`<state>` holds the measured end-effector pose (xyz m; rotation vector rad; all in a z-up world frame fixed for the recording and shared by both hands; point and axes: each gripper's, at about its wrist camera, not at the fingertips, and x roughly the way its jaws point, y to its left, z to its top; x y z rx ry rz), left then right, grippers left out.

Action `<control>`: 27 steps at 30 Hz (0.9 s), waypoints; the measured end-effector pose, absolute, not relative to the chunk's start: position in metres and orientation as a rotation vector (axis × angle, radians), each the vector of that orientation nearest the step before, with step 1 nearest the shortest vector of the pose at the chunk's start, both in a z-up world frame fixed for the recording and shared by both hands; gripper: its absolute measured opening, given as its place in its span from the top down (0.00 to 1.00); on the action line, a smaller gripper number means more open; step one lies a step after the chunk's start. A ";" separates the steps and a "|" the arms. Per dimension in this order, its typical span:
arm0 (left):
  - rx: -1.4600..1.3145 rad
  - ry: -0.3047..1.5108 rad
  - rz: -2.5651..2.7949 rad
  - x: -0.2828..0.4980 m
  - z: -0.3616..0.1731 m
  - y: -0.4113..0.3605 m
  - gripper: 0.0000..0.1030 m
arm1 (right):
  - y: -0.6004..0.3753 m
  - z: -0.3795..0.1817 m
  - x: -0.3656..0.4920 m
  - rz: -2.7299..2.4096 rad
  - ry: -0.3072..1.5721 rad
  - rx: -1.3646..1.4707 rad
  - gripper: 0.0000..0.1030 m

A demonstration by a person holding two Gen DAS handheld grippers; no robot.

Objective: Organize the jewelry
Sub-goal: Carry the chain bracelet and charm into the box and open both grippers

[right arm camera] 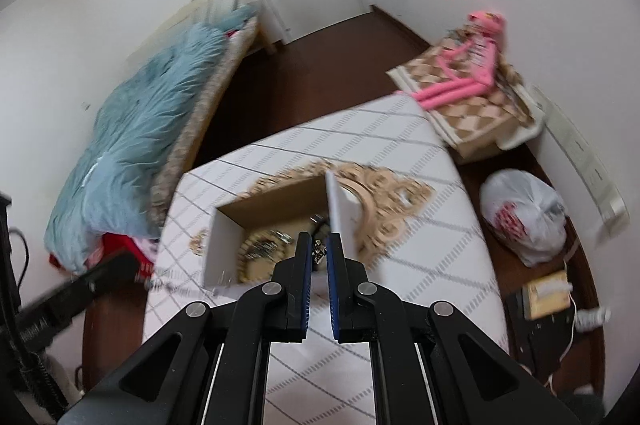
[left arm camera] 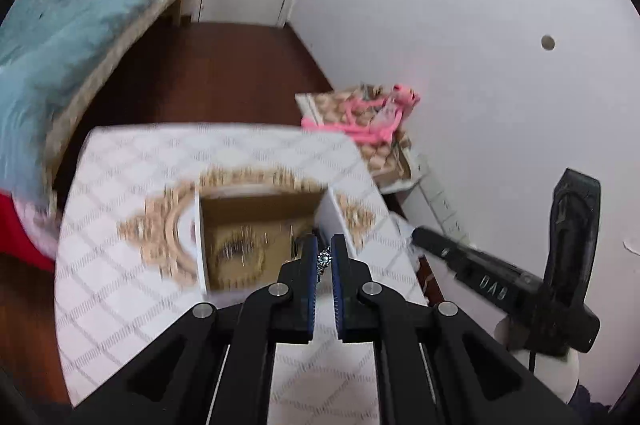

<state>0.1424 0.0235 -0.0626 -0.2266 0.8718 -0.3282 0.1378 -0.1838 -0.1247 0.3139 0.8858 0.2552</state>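
Observation:
An open white cardboard box (left arm camera: 202,245) with a brown inside sits on a white quilted table (left arm camera: 120,185). Gold and dark jewelry (left arm camera: 240,253) lies in it. My left gripper (left arm camera: 325,257) is shut on a small silver jeweled piece (left arm camera: 324,259), held over the box's near right corner. My right gripper (right arm camera: 319,253) is shut on a small metal jewelry piece (right arm camera: 319,252) over the same box (right arm camera: 220,245). The right gripper shows at the right of the left wrist view (left arm camera: 500,285).
An ornate beige frame (right arm camera: 384,193) lies under the box. A patterned box with a pink plush toy (right arm camera: 464,85) stands beyond the table. A bed with a blue fluffy blanket (right arm camera: 144,141) is at left. A white plastic bag (right arm camera: 524,217) sits on the floor at right.

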 end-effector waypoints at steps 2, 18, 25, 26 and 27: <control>-0.202 0.882 -0.327 0.160 -0.061 0.024 0.96 | -0.173 -0.119 0.160 0.291 0.913 0.291 0.93; -0.136 1.152 -0.081 0.248 -0.136 0.047 0.86 | -0.120 -0.187 0.286 0.314 1.277 0.076 0.92; -0.108 1.090 0.036 0.245 -0.133 0.064 0.19 | -0.121 -0.177 0.290 0.264 1.252 0.045 0.52; -0.103 1.090 0.050 0.244 -0.132 0.066 0.17 | -0.122 -0.175 0.291 0.259 1.247 0.046 0.51; -0.104 1.093 0.058 0.244 -0.132 0.068 0.13 | -0.122 -0.173 0.290 0.251 1.242 0.042 0.51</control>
